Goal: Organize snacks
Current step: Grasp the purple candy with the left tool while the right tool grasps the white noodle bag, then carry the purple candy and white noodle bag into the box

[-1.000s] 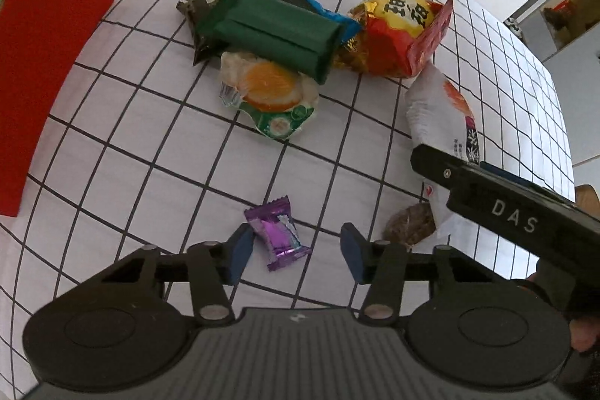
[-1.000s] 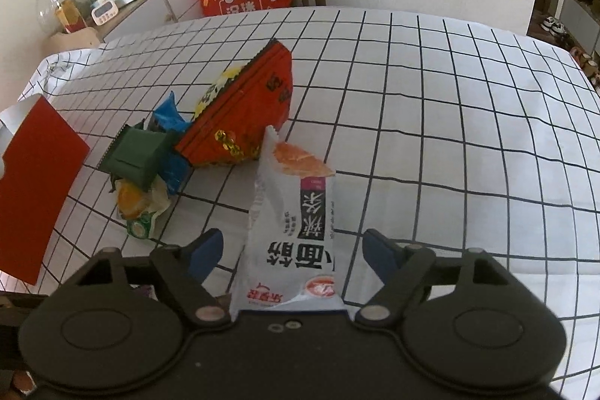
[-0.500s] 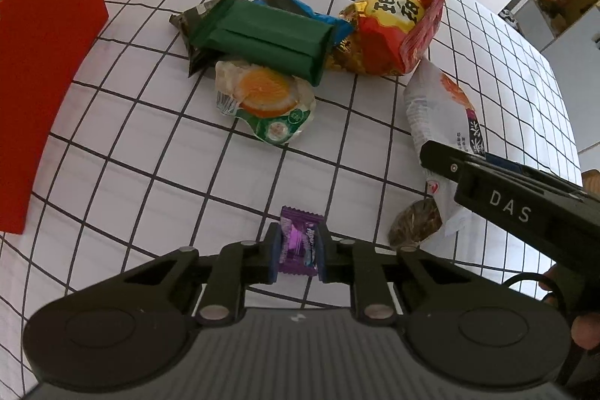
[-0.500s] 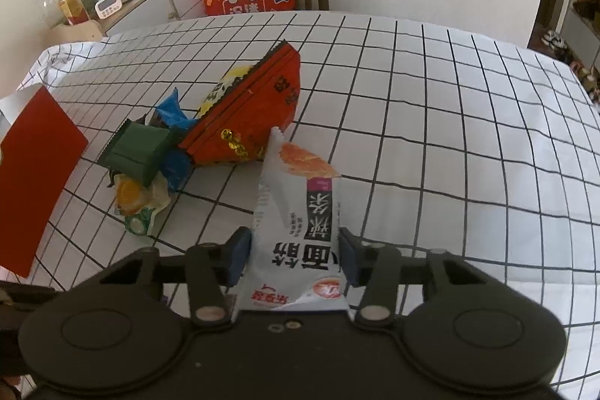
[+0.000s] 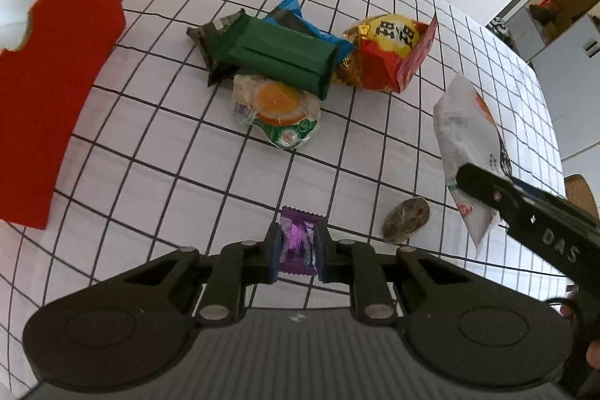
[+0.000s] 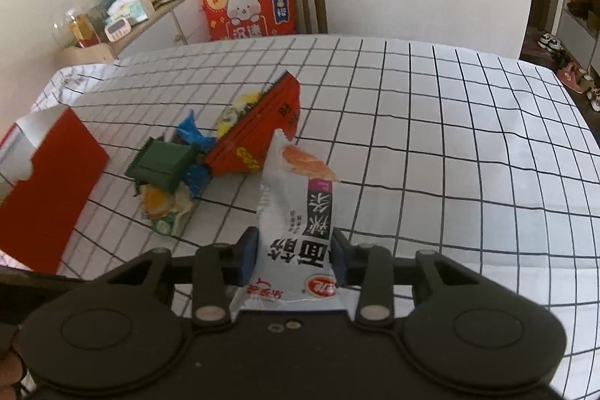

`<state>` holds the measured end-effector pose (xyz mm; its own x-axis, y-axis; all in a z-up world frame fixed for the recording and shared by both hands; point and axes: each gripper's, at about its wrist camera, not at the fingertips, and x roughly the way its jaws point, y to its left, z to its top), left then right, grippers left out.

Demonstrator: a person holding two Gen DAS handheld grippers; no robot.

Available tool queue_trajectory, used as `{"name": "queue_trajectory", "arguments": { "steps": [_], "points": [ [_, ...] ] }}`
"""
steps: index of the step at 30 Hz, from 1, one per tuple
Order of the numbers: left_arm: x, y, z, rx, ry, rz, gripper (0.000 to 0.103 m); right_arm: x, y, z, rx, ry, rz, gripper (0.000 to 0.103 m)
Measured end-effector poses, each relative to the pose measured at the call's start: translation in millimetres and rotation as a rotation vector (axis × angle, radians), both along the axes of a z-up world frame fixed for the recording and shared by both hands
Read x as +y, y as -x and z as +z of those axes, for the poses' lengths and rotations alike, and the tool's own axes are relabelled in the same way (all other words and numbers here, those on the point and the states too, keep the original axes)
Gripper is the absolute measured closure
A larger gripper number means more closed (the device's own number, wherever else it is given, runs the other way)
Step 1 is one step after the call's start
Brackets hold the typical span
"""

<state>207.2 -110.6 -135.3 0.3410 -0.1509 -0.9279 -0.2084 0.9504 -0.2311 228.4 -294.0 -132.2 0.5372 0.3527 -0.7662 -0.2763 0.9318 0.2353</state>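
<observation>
Seven snacks and one red box [image 5: 56,92] show on the gridded cloth [image 5: 157,182], placed here relative to the green bar [image 5: 279,57].

Count, left to right in the left wrist view:
- One red box, well left of the green bar, upright, white inside. No writing visible.
- One brown wrapper [image 5: 210,42], partly under the bar's left end.
- One green bar, lying on top of the pile. No label legible.
- One blue wrapper [image 5: 300,21], under and behind the bar.
- One orange jelly cup [image 5: 279,113], touching the bar's near side; its green seal print is too small to read.
- One purple candy [image 5: 298,244], well in front of the bar; its print is blurred.
- One red-and-yellow bag [image 5: 386,53], touching the bar's right end, with Chinese characters on its yellow face.
- One brown round snack [image 5: 407,220], in front and right of the bar, unlabelled.
- One white packet [image 6: 296,220], right of the bar, with large black Chinese characters and a red oval logo.

Left gripper [image 5: 298,252]: pads pinch the purple candy. Right gripper [image 6: 294,253]: jaws closing, pads pressing both sides of the white packet; its arm reads "DAS".
</observation>
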Motion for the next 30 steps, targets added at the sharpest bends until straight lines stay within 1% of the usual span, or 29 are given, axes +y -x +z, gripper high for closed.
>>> {"name": "queue_trajectory", "arguments": {
  "steps": [2, 7, 12, 16, 21, 30],
  "points": [
    [3.2, 3.5, 4.8, 0.001, -0.001, 0.001, 0.086, 1.3, 7.9, 7.5, -0.013, -0.001, 0.01, 0.065],
    [11.2, 12.5, 22.3, -0.029, -0.004, 0.0, 0.086, 4.2, 23.9, 24.2, -0.03, -0.019, 0.024, 0.065],
    [19.8, 24.4, 43.2, -0.056, -0.037, -0.003, 0.085, 9.9, 38.2, 39.1, -0.04, -0.034, 0.039, 0.065],
    [27.8, 33.5, 57.1, -0.074, -0.048, -0.011, 0.086, 17.3, 47.8, 49.5, -0.039, -0.051, 0.05, 0.065],
    [45.4, 45.3, 72.4, -0.087, -0.04, -0.005, 0.086, 34.0, 60.6, 62.6, -0.049, -0.078, 0.074, 0.065],
    [92.5, 63.3, 95.0, -0.113, -0.046, 0.037, 0.085, 80.6, 73.7, 81.7, -0.074, -0.097, 0.138, 0.065]
  ]
}}
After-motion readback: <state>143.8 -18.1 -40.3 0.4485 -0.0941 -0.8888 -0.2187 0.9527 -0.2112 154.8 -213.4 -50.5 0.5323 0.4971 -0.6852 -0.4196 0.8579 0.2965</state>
